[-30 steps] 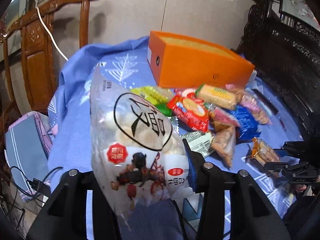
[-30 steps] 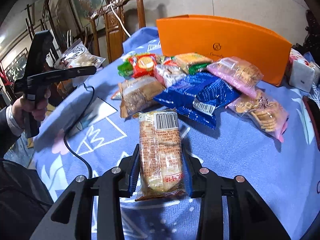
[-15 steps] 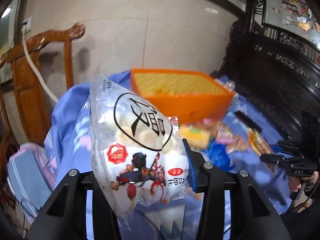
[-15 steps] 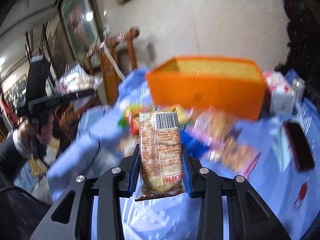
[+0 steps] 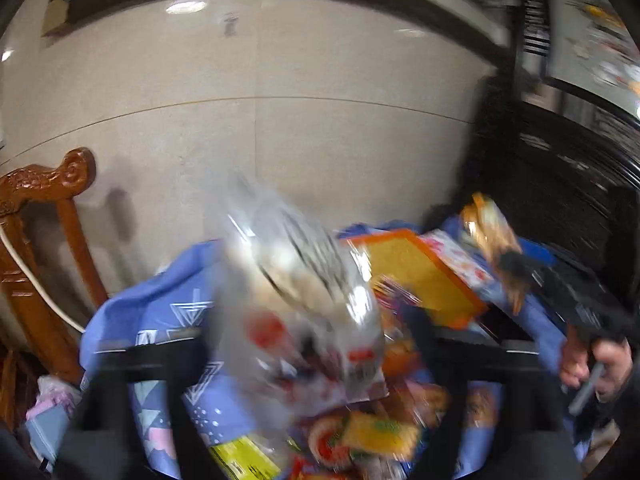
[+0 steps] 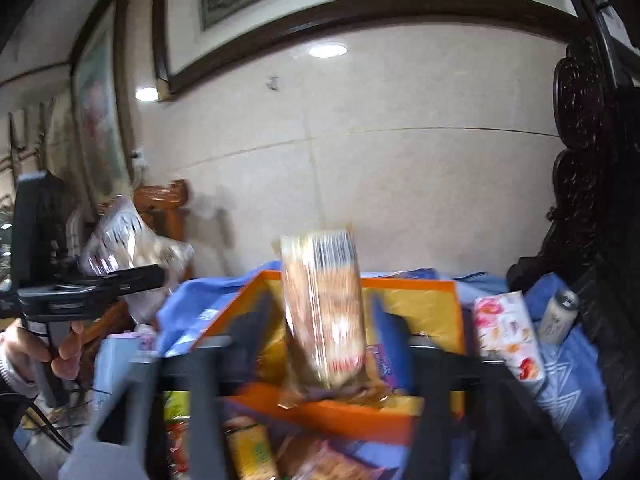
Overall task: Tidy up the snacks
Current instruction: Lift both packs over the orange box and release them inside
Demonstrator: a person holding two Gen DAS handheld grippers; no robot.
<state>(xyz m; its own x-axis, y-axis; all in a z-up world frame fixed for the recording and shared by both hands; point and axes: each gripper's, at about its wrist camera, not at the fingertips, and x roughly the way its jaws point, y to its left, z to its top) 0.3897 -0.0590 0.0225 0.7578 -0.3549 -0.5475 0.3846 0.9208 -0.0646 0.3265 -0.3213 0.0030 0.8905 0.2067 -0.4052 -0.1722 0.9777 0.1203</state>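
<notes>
1. Spreading wide, my left tool (image 5: 304, 344) had just been opening; the clear bag of white puffs (image 5: 296, 292) hung blurred between its fingers, loose, above the snack pile.
2. My right tool (image 6: 320, 344) had just been opening too, freeing the biscuit packet (image 6: 324, 312) over the orange box (image 6: 416, 304) on the table (image 6: 576, 384).

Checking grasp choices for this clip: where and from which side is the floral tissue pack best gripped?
Probably across its narrow width near the middle, from above: the tissue pack lies lengthwise on the cloth, with the orange box close along one long side and a can near the other.
</notes>
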